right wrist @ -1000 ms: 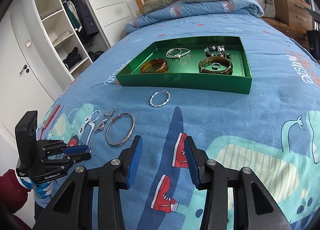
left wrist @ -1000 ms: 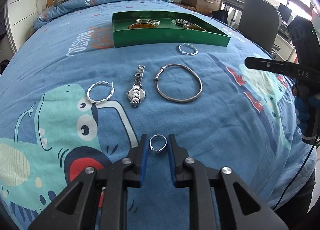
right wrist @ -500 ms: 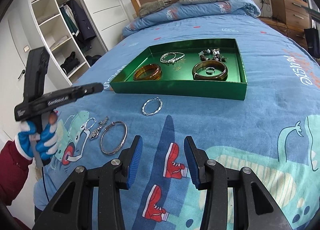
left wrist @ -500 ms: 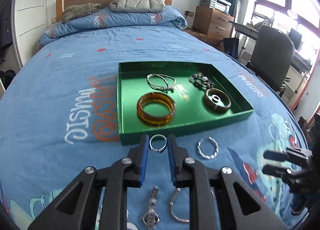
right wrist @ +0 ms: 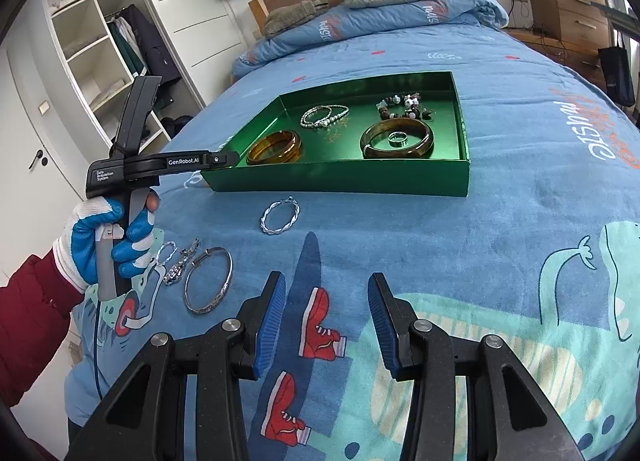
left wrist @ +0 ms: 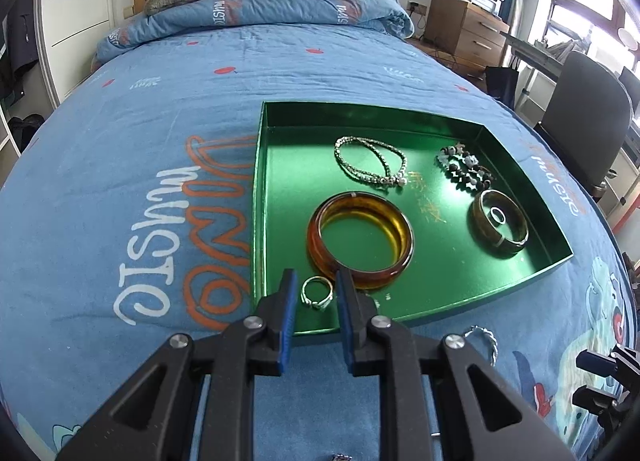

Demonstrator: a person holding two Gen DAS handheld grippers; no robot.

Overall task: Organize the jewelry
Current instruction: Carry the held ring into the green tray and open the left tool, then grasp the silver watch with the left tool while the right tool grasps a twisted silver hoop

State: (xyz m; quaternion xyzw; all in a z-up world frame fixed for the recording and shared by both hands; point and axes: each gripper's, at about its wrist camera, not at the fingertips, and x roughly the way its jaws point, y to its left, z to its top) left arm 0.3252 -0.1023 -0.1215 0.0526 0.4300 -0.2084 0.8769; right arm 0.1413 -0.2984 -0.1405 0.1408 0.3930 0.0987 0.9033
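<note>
My left gripper [left wrist: 316, 289] is shut on a silver ring [left wrist: 317, 293] and holds it over the near left corner of the green tray [left wrist: 258, 189], beside an amber bangle [left wrist: 360, 239]. The tray also holds a silver bead bracelet [left wrist: 372, 167], a dark bead bracelet [left wrist: 464, 167] and a brown bangle [left wrist: 498, 223] with a small ring inside. In the right wrist view the left gripper [right wrist: 224, 159] reaches the tray's corner [right wrist: 224, 181]. My right gripper [right wrist: 326, 313] is open and empty above the bedspread.
On the blue bedspread lie a twisted silver bangle [right wrist: 280, 216], a plain silver bangle [right wrist: 208, 280], a watch [right wrist: 182, 267] and another twisted hoop [right wrist: 166, 253]. A wardrobe stands left, a dresser and office chair [left wrist: 584, 117] right.
My left gripper lifted the silver ring off the bedspread and carried it forward to the green tray's near corner. The right gripper stayed open, nearly still.
</note>
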